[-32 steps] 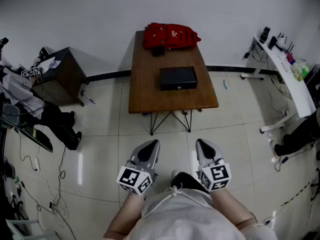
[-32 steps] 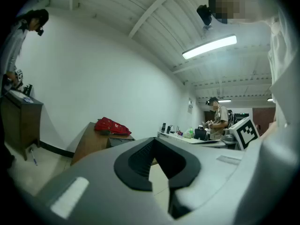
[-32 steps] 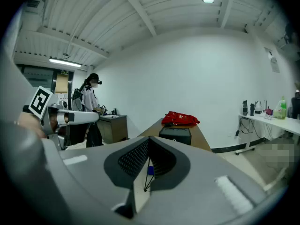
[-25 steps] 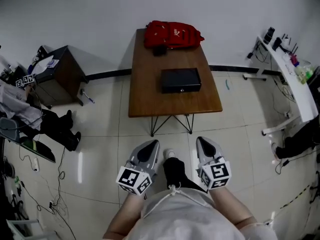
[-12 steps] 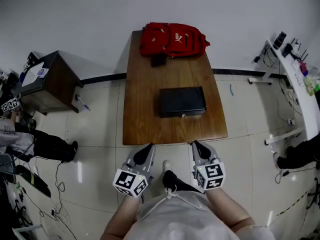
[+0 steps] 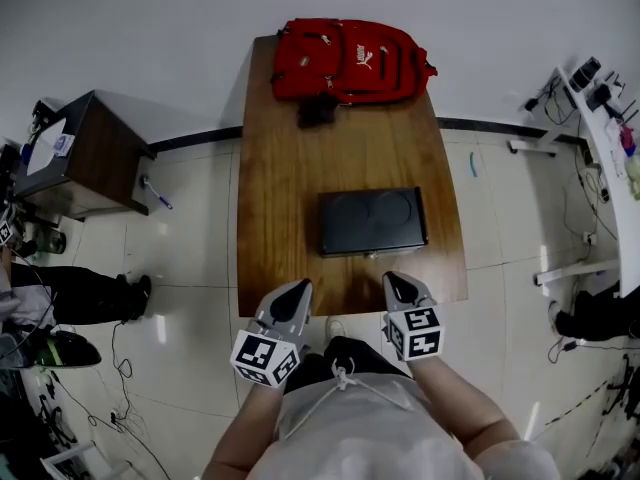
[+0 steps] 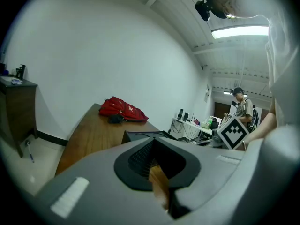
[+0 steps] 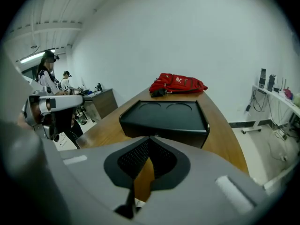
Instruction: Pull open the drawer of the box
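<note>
A flat black box (image 6: 372, 221) lies on the brown wooden table (image 6: 280, 198), its front face toward me. Both grippers hover over the table's near edge, just short of the box. My left gripper (image 6: 298, 288) points at the tabletop to the left of the box and is shut on nothing. My right gripper (image 6: 393, 281) points at the box's front right part, also shut and empty. In the right gripper view the box (image 8: 164, 118) fills the middle, just beyond the gripper (image 8: 149, 140). In the left gripper view only the box's top edge (image 7: 140, 135) shows above the gripper (image 7: 152, 142).
A red backpack (image 6: 350, 60) lies at the table's far end with a small black item (image 6: 316, 111) in front of it. A dark cabinet (image 6: 75, 158) stands on the left, a white desk (image 6: 610, 98) on the right. Cables lie on the tiled floor.
I have walked up to the table: box and table came much nearer and larger. Both grippers went from over the floor to over the table's near edge, still shut.
</note>
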A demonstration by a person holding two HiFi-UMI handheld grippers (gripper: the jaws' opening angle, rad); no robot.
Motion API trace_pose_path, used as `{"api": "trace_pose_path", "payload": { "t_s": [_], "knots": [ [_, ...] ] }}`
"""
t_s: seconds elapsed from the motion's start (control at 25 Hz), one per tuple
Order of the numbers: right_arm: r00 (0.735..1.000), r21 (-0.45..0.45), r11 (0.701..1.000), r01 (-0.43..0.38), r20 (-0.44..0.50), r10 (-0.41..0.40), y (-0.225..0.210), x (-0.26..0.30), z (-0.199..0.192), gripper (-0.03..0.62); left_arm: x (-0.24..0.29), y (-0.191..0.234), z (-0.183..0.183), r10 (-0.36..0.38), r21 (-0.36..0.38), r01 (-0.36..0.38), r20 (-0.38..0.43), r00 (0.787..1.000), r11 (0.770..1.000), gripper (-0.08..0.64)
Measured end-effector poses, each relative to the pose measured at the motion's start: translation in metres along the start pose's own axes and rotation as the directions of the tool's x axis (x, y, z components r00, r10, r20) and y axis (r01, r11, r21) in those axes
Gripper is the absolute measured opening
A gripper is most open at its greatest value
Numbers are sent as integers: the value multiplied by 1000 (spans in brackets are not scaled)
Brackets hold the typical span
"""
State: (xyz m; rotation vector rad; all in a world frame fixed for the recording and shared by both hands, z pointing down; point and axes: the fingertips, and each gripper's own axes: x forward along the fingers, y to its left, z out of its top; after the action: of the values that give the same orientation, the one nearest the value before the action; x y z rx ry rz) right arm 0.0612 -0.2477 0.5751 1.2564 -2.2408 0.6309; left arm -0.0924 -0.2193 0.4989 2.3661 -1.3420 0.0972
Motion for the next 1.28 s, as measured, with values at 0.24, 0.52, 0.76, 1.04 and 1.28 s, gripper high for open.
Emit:
{"api": "trace_pose_path", "payload": {
  "t_s": [0.24,0.52,0.76,1.04,1.28],
  "knots": [
    [997,20,1000,0,-74,1,-10,37,-13,15,27,19,-11,-7,-32,5,-46,999,999,6],
    [993,79,997,-1,-120,10,-15,62,-19,77,47,24,-18,-27,-41,24,-76,997,999,6],
    [988,143,990,8,-151,13,-15,75,-25,95,53,29,-12,-23,-29,20,-82,996,999,6],
    [987,180,983,29,-161,1,-18,84,-27,80,57,31,-12,-25,-32,22,-86,996,999,6],
    [984,178,983,34,-181,-1,-16,81,-29,71,54,24,-16,-34,-31,31,-91,995,999,6]
  ]
}}
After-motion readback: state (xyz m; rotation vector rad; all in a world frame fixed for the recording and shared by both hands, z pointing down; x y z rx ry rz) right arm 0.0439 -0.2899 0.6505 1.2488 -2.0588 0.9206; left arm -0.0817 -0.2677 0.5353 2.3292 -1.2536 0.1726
